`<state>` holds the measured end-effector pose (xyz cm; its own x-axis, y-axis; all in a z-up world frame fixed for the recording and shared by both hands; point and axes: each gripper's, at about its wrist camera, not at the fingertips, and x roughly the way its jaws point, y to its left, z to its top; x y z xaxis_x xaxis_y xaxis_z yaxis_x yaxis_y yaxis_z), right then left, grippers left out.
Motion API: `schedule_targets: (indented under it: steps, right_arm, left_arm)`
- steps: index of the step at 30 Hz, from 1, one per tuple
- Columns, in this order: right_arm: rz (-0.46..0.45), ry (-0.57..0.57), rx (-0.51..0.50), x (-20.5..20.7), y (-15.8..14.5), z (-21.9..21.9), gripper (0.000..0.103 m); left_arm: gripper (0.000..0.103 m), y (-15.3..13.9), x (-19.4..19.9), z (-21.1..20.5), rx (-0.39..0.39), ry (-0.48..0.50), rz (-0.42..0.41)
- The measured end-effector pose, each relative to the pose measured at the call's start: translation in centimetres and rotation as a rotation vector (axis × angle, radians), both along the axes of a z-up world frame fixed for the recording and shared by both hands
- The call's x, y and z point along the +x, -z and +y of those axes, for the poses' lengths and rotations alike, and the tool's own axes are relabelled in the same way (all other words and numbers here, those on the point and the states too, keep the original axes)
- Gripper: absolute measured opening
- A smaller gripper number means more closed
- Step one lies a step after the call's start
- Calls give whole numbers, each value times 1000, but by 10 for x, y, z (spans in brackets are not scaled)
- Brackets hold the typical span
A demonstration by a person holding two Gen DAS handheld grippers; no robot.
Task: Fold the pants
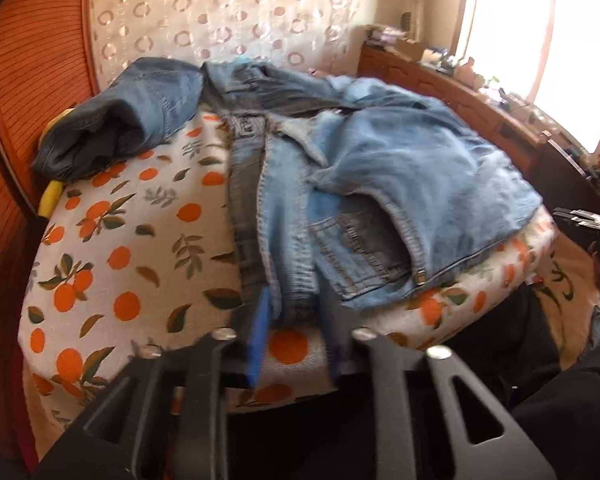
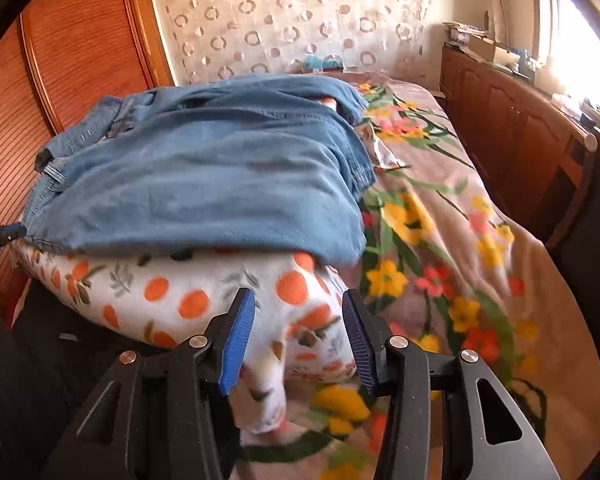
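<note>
Light blue denim pants (image 1: 380,184) lie crumpled on an orange-print cloth (image 1: 132,248), waistband and pocket toward me. My left gripper (image 1: 296,332) is open at the near edge of the waistband, its blue fingers just touching or hovering at the denim hem. In the right wrist view the pants (image 2: 204,168) lie folded over in a broad layer. My right gripper (image 2: 298,332) is open and empty, below the pants' near edge, over the orange-print cloth (image 2: 180,296). The left gripper's tip (image 2: 4,236) shows at the pants' left corner.
A darker folded pair of jeans (image 1: 120,120) lies at the back left by a yellow item (image 1: 50,200). A wooden wardrobe (image 2: 80,52) stands left. A floral blanket (image 2: 440,220) covers the bed on the right, beside a wooden cabinet (image 2: 520,132) under the window.
</note>
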<state>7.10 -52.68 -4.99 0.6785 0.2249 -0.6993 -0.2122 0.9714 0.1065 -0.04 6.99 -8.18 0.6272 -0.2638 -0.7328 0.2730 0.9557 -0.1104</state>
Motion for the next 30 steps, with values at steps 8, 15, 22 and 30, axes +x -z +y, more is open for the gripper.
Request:
schedule_targets:
  steps: [8, 15, 22, 30]
  right_arm:
    - [-15, -6, -1, 7, 1, 3, 49]
    - [-47, -71, -83, 15, 4, 28, 50]
    - [-66, -53, -91, 29, 8, 25, 60]
    - [-106, -14, -59, 34, 16, 24, 61]
  left_arm:
    - [17, -41, 0, 2, -34, -5, -91]
    - [17, -101, 16, -12, -23, 29, -192]
    - [16, -151, 41, -30, 5, 43, -280]
    - [0, -205, 81, -49, 25, 36, -381]
